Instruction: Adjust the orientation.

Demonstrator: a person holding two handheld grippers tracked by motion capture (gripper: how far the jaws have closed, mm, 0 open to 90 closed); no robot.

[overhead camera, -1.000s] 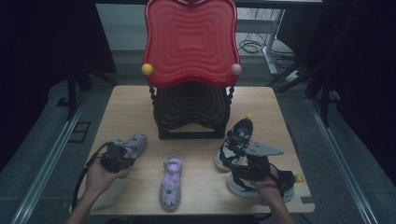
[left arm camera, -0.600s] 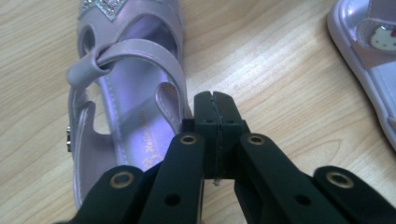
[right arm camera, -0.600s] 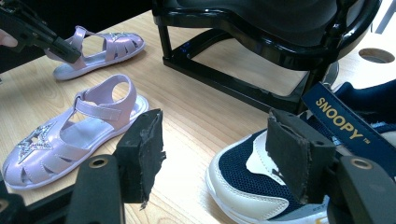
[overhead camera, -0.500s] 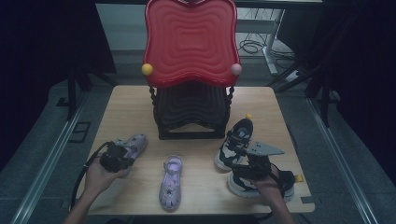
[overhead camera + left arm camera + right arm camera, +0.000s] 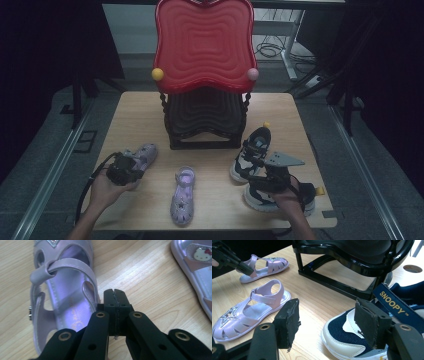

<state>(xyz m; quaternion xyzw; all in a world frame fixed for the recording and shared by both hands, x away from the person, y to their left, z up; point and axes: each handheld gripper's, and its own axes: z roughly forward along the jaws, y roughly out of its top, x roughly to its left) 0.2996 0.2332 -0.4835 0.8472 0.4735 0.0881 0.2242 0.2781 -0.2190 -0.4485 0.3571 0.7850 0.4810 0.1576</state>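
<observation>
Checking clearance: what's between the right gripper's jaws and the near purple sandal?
Bare wooden tabletop, by the right gripper view; right gripper is open beside the navy sneaker, apart from the sandal.

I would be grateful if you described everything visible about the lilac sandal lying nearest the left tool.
The lilac sandal is a child's closed-toe shoe in glossy, leather-like material, with cut-out slots over the toe, a silvery glitter patch, a strap looped across the instep and a small metal buckle on one side. Its insole carries faint printed lettering. It lies flat, sole down, on the wooden table, left of the black rack. The left tool, jaws shut with nothing between them, sits at the sandal's heel side; whether it touches the rim cannot be told.
</observation>
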